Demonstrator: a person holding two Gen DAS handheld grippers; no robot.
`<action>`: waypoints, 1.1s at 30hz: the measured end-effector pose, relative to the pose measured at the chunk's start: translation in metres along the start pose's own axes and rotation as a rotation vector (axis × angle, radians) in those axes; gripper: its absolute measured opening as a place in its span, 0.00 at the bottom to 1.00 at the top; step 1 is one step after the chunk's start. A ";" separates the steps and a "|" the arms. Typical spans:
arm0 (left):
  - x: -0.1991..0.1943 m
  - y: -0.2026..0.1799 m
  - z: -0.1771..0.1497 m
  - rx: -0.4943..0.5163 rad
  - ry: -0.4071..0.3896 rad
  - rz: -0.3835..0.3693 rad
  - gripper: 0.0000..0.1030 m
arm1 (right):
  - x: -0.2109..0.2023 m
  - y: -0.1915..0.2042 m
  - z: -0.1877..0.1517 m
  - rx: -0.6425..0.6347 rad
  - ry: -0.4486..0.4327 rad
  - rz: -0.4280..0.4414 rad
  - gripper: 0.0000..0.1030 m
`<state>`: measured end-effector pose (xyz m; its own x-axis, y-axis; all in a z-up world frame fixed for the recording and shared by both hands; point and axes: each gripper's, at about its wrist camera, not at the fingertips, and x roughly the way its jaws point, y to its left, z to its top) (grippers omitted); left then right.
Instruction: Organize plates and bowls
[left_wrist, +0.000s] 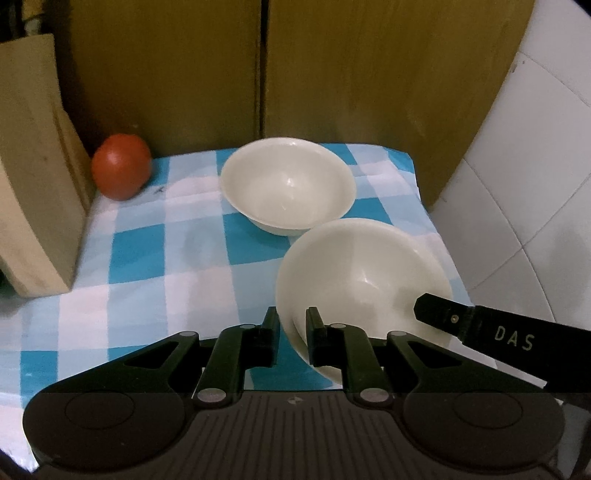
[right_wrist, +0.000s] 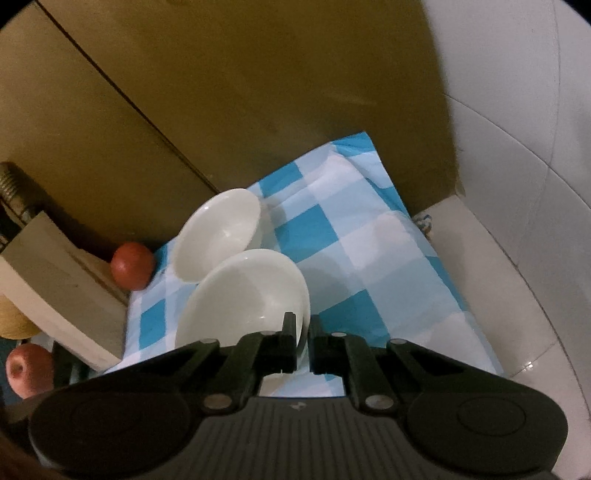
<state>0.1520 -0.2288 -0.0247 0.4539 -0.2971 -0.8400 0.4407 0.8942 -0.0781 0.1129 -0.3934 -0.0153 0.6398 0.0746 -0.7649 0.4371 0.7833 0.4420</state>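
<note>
- Two plain cream-white bowls sit on a blue-and-white checked cloth (left_wrist: 155, 254) spread over the worktop.
- The far bowl (left_wrist: 288, 184) rests upright near the back edge of the cloth, in front of brown cupboard doors (left_wrist: 351, 74).
- The near bowl (left_wrist: 364, 273) is just in front of it, tilted, close to the cloth's right edge; the two rims nearly meet.
- The left gripper (left_wrist: 292, 338) points steeply down, its fingers closed tight on the near bowl's left rim, one inside the wall and one outside.
- The right gripper (right_wrist: 303, 341) also angles downward, its fingers nipping the same bowl's rim on the right side.
- An orange-red round fruit (left_wrist: 122, 166) lies at the back left corner beside a pale wooden block (left_wrist: 33, 177).
- White tiles (left_wrist: 535, 184) cover the wall to the right.
</note>
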 end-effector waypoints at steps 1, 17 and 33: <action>-0.003 0.002 0.000 -0.002 -0.005 0.002 0.20 | -0.001 0.002 0.000 -0.004 0.002 0.006 0.09; -0.052 0.045 -0.018 -0.066 -0.048 0.063 0.22 | -0.015 0.054 -0.031 -0.116 0.035 0.099 0.10; -0.096 0.081 -0.058 -0.139 -0.067 0.084 0.25 | -0.030 0.095 -0.077 -0.223 0.083 0.141 0.11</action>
<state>0.0993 -0.1079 0.0186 0.5377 -0.2370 -0.8092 0.2901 0.9531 -0.0864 0.0861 -0.2739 0.0137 0.6269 0.2358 -0.7426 0.1915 0.8773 0.4402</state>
